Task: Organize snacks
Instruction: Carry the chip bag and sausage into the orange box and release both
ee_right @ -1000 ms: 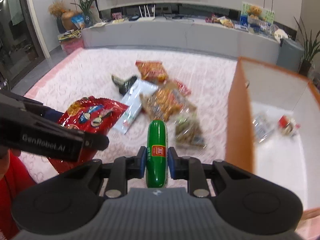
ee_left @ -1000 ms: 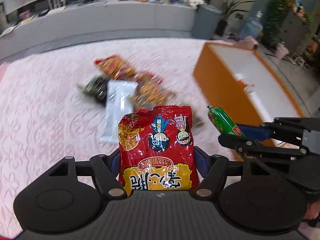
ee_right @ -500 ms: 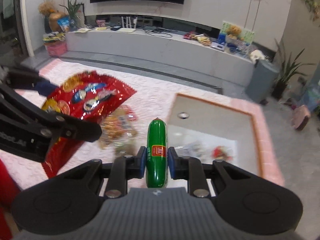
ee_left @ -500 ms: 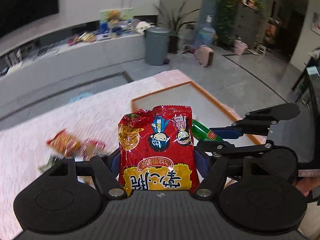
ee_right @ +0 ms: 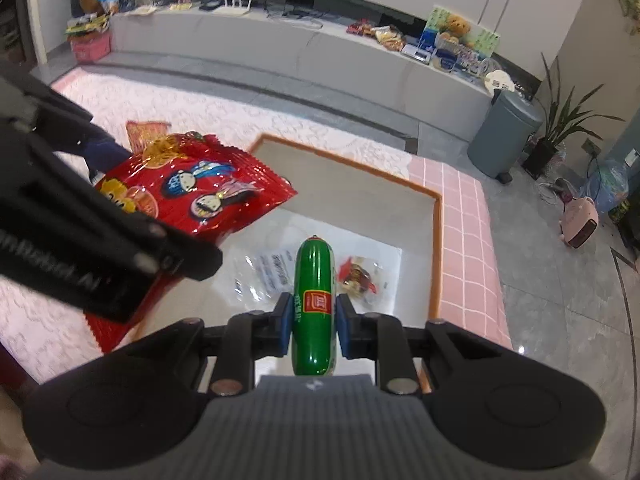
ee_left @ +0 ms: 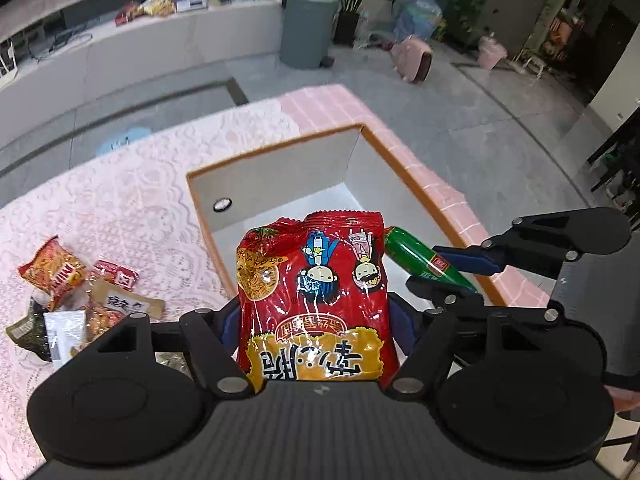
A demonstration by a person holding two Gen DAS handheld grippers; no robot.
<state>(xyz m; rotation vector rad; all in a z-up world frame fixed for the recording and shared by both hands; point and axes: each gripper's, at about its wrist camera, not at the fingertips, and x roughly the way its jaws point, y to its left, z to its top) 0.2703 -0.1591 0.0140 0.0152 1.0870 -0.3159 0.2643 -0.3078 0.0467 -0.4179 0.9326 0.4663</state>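
Grey bin (ee_left: 308, 28), potted plant (ee_right: 560, 128)

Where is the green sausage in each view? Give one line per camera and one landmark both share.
Left wrist: the green sausage sits right of centre, slanted, peeking from behind the red snack bag, clamped in the right gripper.
Right wrist: the sausage stands bottom centre between the blue pads.
Shared landmark: the orange-rimmed box.
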